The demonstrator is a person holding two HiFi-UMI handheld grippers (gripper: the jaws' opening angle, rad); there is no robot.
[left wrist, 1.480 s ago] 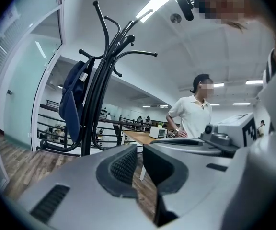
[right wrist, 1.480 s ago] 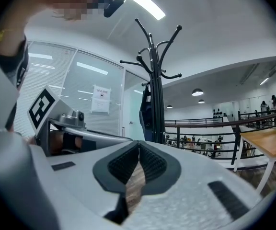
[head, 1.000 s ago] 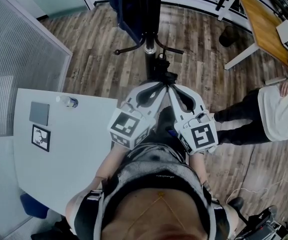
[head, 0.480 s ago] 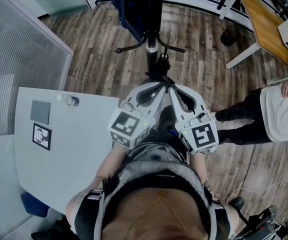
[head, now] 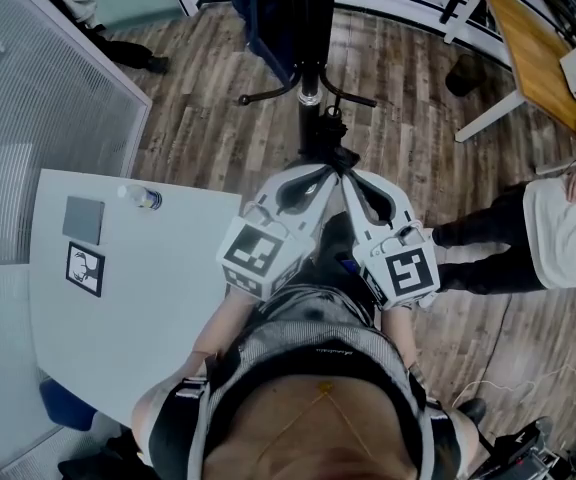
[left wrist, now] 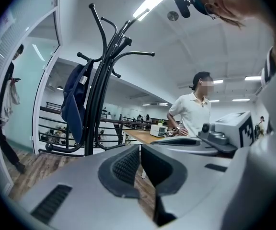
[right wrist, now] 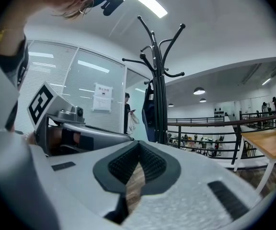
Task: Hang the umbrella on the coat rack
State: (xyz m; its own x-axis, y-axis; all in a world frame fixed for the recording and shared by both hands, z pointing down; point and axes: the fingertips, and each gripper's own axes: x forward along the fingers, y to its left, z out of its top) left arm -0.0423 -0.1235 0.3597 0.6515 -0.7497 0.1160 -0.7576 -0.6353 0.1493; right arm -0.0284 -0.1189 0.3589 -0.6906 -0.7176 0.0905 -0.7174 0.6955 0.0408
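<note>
**A:** Where's the umbrella?

**B:** The dark blue umbrella is folded and hangs from a hook on the coat rack, close against the rack's black pole.

**A:** And the left hand-held gripper?

**B:** The left hand-held gripper has its tips pressed together with nothing between the pads. It is held about level in front of the coat rack and apart from it. The pole stands a little left of where it aims.

**A:** The right one?

**B:** The right hand-held gripper is also closed tip to tip and empty. Only the wooden floor shows through the slot below its pads. In the head view it sits just beside the left one, with their tips nearly meeting just short of the coat rack's base.

**A:** Anything else around the rack?

**B:** A white surface lies to the left of the coat rack's base. A small bottle lies on the corner of it nearest the rack. A person in a white shirt stands to the right of the coat rack, well apart from it.
</note>
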